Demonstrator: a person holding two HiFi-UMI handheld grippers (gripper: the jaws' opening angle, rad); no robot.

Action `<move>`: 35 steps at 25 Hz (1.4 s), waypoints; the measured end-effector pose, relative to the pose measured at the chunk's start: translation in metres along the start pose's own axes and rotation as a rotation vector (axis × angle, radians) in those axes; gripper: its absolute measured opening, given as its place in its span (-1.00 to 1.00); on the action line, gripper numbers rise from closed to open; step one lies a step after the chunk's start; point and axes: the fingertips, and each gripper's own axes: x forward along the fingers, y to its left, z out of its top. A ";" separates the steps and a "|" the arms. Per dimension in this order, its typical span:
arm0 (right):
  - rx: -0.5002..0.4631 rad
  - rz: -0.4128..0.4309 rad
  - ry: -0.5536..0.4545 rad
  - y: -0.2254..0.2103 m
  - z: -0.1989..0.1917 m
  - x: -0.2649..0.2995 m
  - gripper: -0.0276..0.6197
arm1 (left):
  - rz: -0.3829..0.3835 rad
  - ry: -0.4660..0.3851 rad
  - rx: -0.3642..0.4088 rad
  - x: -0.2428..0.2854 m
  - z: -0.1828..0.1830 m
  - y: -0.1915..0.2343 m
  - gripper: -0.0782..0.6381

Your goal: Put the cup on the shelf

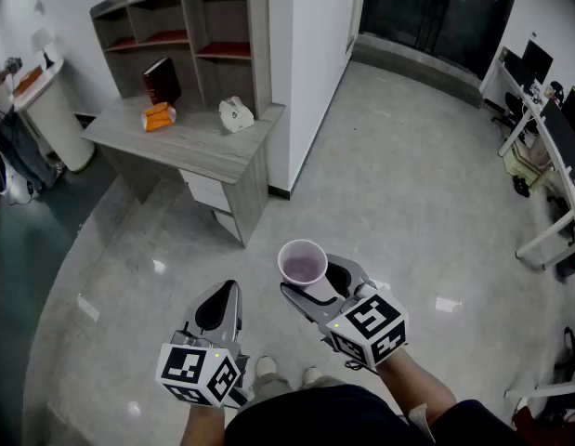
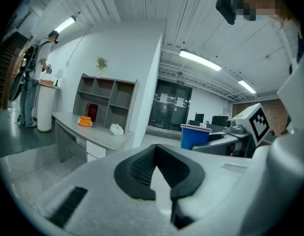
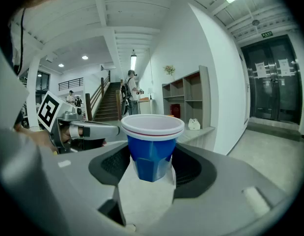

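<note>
The right gripper (image 3: 152,167) has its jaws clamped on the lower body of the blue cup (image 3: 152,144). The cup stands upright between them, mouth up, its rim well above the pads. The shelf (image 3: 187,96) lies far ahead of this claw and a little to the right of the line it points along, on a desk (image 1: 199,147) across open floor, so I judge the carry needs a long forward travel with a slight swing right. The left gripper (image 2: 155,156), jaws together and empty, hangs just to the left of the claw, no nearer the shelf.
</note>
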 end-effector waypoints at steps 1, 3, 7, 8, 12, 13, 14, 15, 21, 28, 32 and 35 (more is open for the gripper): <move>0.000 -0.001 0.000 0.000 0.000 0.000 -0.09 | 0.002 0.000 0.000 0.000 0.000 0.001 -0.79; -0.001 -0.003 0.001 0.000 -0.001 0.000 -0.09 | 0.004 0.000 -0.003 -0.002 -0.001 0.002 -0.79; 0.002 -0.004 0.010 0.004 -0.004 0.001 -0.09 | 0.008 0.005 -0.010 -0.004 -0.005 0.005 -0.79; 0.006 -0.003 0.015 0.004 -0.006 0.001 -0.09 | 0.009 0.007 -0.010 -0.004 -0.006 0.005 -0.79; 0.048 0.015 0.001 0.008 -0.004 -0.001 -0.09 | 0.006 0.007 -0.012 -0.005 -0.009 0.005 -0.79; 0.054 0.016 -0.006 0.009 -0.002 -0.001 -0.09 | 0.007 0.006 -0.012 -0.005 -0.009 0.007 -0.79; 0.056 0.015 -0.010 0.010 0.000 0.000 -0.09 | 0.008 0.006 -0.012 -0.006 -0.009 0.009 -0.79; 0.054 0.013 -0.010 0.011 0.000 0.001 -0.09 | 0.009 0.007 -0.013 -0.007 -0.008 0.011 -0.79; 0.062 0.005 0.001 0.015 0.003 0.017 -0.09 | 0.001 0.004 -0.013 -0.009 -0.004 0.027 -0.79; 0.045 -0.003 -0.002 0.030 0.016 0.048 -0.09 | -0.011 -0.007 -0.010 -0.013 0.005 0.061 -0.79; 0.049 -0.014 0.004 0.036 0.022 0.068 -0.09 | -0.027 0.002 0.007 -0.016 0.010 0.079 -0.79; 0.053 -0.031 0.004 0.041 0.025 0.079 -0.09 | -0.040 0.018 0.010 -0.020 0.008 0.092 -0.79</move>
